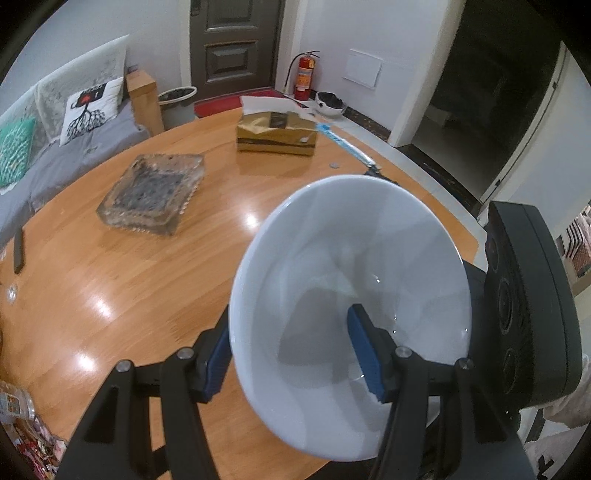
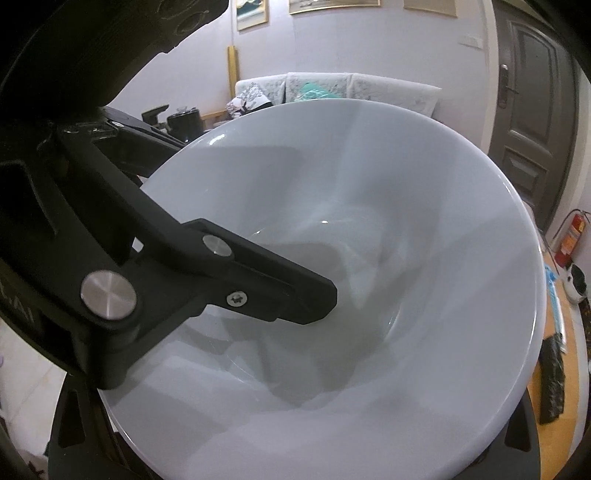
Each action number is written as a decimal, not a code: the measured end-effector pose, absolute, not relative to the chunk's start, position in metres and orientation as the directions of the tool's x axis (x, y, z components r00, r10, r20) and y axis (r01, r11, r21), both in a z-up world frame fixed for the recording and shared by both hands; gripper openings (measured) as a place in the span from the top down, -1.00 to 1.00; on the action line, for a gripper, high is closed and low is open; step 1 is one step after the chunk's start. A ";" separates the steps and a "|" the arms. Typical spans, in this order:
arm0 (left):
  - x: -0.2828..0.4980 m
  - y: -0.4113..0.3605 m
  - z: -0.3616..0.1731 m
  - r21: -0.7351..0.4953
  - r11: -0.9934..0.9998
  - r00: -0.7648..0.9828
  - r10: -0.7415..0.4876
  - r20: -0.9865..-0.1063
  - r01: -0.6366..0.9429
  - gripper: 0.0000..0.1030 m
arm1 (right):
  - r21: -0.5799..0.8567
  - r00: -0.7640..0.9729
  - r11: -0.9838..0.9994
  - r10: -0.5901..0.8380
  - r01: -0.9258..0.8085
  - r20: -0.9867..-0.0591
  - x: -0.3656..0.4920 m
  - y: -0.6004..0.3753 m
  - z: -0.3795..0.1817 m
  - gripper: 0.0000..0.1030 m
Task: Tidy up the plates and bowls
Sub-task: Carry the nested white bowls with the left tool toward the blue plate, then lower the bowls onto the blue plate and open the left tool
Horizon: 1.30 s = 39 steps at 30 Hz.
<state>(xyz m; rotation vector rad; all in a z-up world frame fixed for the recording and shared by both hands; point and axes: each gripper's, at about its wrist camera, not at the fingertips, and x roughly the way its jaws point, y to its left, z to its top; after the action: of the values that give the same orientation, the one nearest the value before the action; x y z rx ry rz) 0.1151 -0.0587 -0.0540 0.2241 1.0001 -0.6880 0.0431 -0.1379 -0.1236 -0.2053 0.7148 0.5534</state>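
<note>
My left camera looks down across the surface (image 1: 147, 288) toward the door (image 1: 232, 44); my right sits tight against the white bowl (image 2: 369, 258), facing the sofa (image 2: 332, 88); both share them.

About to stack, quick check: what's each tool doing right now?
Left tool: closed on the white bowl, clamping its wall.
Right tool: cannot be told; the bowl fills its view.

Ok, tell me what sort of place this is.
Probably a living room in a home, near the entrance. A sofa with patterned cushions stands beside the round wooden table, a dark panelled door is just behind, and framed pictures hang on the wall.
</note>
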 end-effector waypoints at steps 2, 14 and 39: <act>0.112 -0.069 -0.053 -0.127 0.763 0.350 -0.429 -0.832 0.634 -0.09 | 0.005 0.625 0.844 0.401 -0.536 -0.670 0.041 -0.142 -0.123 -0.97; 0.099 -0.124 -0.054 -0.128 0.717 0.316 -0.450 -0.835 0.685 -0.09 | -0.009 0.652 0.878 0.347 -0.478 -0.675 0.018 -0.181 -0.124 -0.97; 0.096 -0.196 -0.089 -0.194 0.681 0.221 -0.472 -0.854 0.706 -0.09 | 0.029 0.604 0.909 0.300 -0.416 -0.739 0.000 -0.266 -0.136 -0.97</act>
<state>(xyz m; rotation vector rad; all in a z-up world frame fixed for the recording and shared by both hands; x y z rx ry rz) 0.0962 -0.1962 -0.0888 0.2569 1.0708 -0.8268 0.0005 -0.2659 -0.1363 -0.1513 0.8246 0.4163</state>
